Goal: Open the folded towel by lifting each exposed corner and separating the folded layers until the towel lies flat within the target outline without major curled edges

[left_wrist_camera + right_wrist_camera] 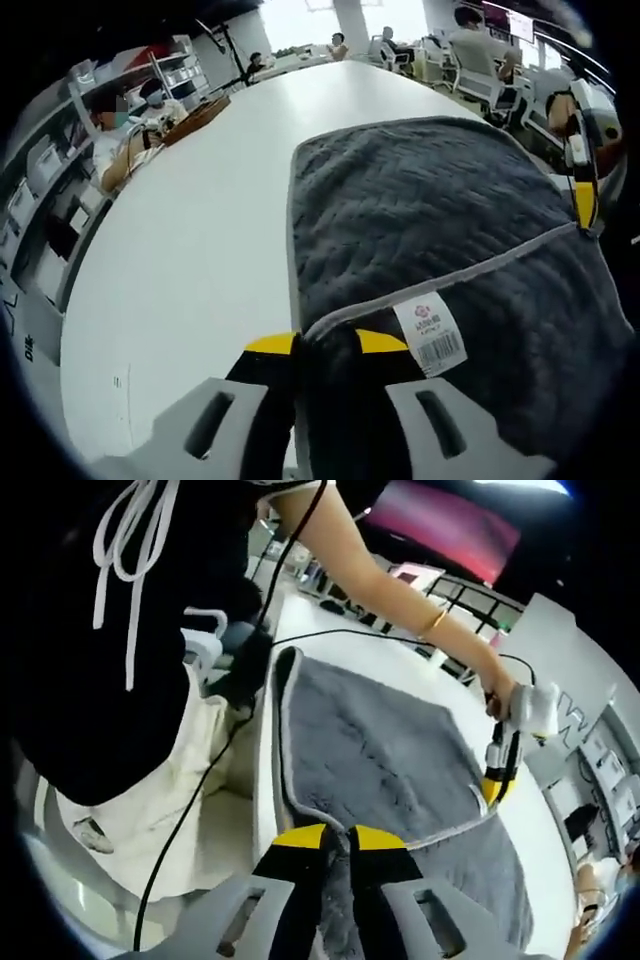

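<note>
Each gripper, left (327, 343) and right (340, 837), is clamped on a towel (420, 220) corner.

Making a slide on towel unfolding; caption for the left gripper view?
Left tongs pinch the grey towel's labelled corner on a white table.

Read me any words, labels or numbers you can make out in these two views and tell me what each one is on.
Nothing can be quoted as it reads.
White tag on the grey towel, by the left hand-held gripper: a red logo, small print and a barcode, too small to read.
White panel in the right gripper view: part of a big dark letter, cut off, unreadable.
Markings on the floor at the left gripper view's edge: too blurred.
</note>
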A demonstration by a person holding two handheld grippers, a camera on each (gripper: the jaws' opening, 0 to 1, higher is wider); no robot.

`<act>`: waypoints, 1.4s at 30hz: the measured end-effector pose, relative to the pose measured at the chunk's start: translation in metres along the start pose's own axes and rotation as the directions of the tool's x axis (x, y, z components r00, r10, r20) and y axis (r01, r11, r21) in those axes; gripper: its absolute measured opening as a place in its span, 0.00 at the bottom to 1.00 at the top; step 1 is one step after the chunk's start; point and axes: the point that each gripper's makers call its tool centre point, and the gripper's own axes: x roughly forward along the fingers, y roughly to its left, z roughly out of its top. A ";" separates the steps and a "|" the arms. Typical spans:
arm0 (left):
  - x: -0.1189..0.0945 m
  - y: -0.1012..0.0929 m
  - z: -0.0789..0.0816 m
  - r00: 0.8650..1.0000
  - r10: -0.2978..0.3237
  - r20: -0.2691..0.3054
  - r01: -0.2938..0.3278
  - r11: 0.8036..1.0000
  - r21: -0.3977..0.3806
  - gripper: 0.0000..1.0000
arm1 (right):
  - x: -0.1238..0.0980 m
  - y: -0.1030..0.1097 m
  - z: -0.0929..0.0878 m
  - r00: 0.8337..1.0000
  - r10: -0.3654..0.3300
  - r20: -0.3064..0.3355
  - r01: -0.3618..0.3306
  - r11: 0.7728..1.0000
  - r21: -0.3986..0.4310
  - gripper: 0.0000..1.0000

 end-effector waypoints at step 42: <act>-0.088 0.035 -0.018 0.946 0.272 0.177 -0.261 0.962 -0.083 0.01 | 0.001 -0.045 0.089 0.944 -0.210 0.255 0.220 0.975 -0.012 0.00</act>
